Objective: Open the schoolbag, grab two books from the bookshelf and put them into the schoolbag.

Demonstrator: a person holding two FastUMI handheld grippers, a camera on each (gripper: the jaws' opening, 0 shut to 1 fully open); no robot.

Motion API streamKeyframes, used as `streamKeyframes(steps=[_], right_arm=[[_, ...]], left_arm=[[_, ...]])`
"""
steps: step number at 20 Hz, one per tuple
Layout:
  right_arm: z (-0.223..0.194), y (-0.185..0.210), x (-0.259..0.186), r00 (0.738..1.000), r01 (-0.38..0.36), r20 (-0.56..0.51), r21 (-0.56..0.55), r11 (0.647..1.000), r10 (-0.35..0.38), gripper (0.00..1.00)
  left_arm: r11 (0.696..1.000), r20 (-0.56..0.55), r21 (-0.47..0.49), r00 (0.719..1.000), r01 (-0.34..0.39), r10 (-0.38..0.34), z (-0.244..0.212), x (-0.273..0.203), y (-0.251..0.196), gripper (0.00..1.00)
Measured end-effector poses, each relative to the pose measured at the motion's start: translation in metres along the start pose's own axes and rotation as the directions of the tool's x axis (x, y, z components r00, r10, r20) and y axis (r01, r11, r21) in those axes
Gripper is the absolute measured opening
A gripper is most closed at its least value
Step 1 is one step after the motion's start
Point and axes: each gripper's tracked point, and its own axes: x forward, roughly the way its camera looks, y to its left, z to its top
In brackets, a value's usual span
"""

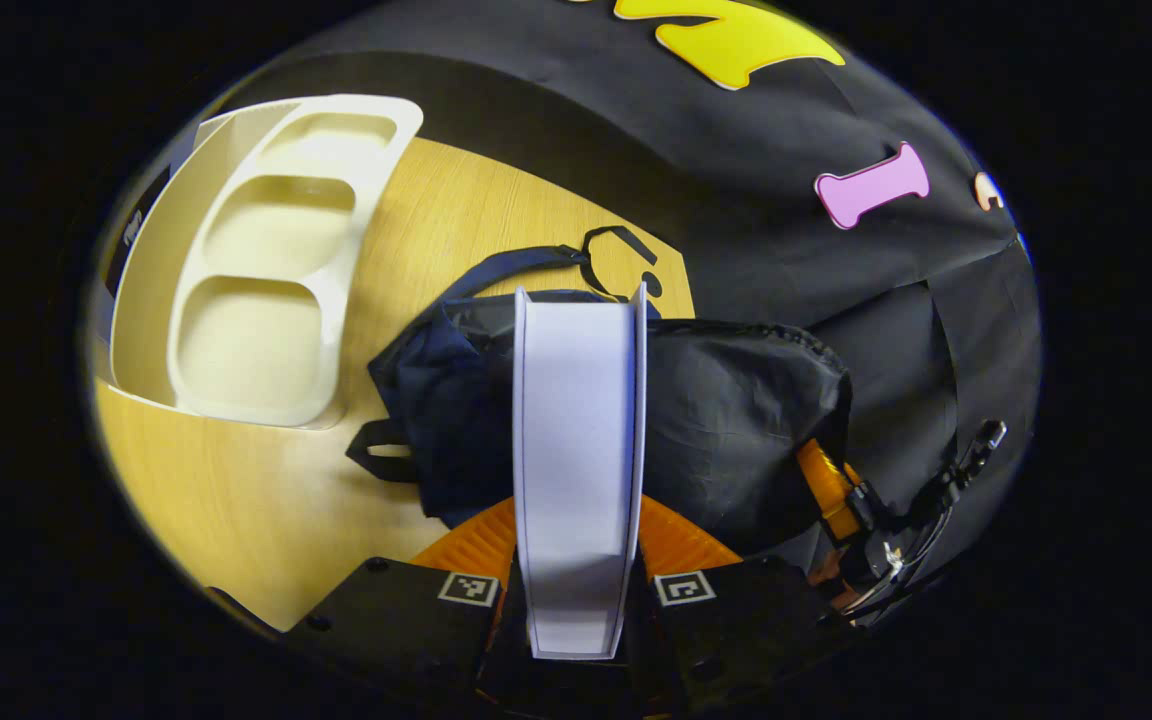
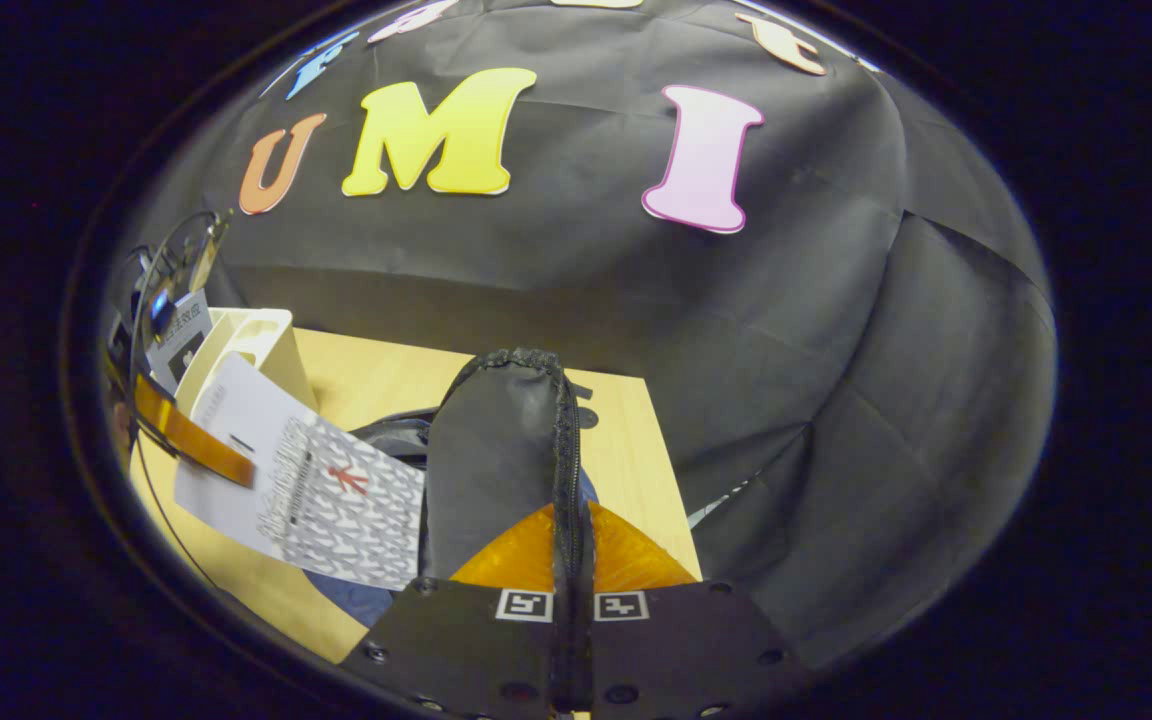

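Note:
My left gripper (image 1: 576, 505) is shut on a book (image 1: 576, 450), held edge-on with its pale page block facing me, above the dark schoolbag (image 1: 736, 420) on the table. In the right gripper view that book (image 2: 316, 490) shows a patterned cover, with the left gripper (image 2: 186, 435) on its far side. My right gripper (image 2: 571, 520) is shut on the zipper edge of the schoolbag's flap (image 2: 496, 450), which stands lifted. The left gripper view shows the right gripper (image 1: 841, 495) at the bag's right side.
A white bookshelf (image 1: 266, 270) with three open compartments lies at the left of the wooden table (image 1: 236, 500), also visible as the bookshelf (image 2: 246, 345) behind the book. The table's right edge (image 2: 671, 500) runs close to the black cloth wall.

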Motion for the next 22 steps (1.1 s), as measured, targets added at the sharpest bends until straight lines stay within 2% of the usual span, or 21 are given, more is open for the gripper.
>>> streamKeyframes(steps=[1,4,6,12,14,17,20,22], right_arm=[[0.001,-0.002,0.003,1.000,0.000,-0.002,0.002,1.000,0.000,0.00],[0.004,-0.004,0.004,1.000,-0.005,-0.007,0.005,1.000,0.005,0.00],[0.007,-0.005,0.004,1.000,-0.007,-0.011,0.000,1.000,0.007,0.00],[0.028,-0.014,-0.001,1.000,0.014,0.011,-0.009,1.000,-0.013,0.00],[0.036,-0.014,-0.005,1.000,0.015,0.020,-0.018,1.000,-0.014,0.00],[0.042,-0.012,-0.008,1.000,0.017,0.026,-0.037,0.999,-0.016,0.00],[0.043,-0.007,-0.009,1.000,0.012,0.023,-0.041,0.999,-0.011,0.00],[0.043,-0.005,-0.009,1.000,0.008,0.021,-0.041,0.999,-0.007,0.00]], left_arm=[[0.999,0.000,-0.030,0.999,0.037,-0.037,0.002,0.006,-0.008,0.42],[0.994,0.043,-0.057,0.995,0.088,-0.086,0.005,0.024,-0.012,0.43],[0.983,0.056,-0.083,0.986,0.163,-0.158,0.004,0.031,-0.024,0.42],[0.953,0.089,-0.096,0.956,0.288,-0.280,0.003,0.055,-0.037,0.41],[0.943,0.089,-0.102,0.947,0.318,-0.310,0.002,0.068,-0.043,0.44],[0.930,0.076,-0.110,0.935,0.352,-0.345,-0.003,0.094,-0.051,0.41],[0.902,0.070,-0.167,0.917,0.398,-0.392,-0.005,0.121,-0.056,0.44],[0.889,0.071,-0.202,0.912,0.411,-0.405,-0.004,0.135,-0.054,0.41]])
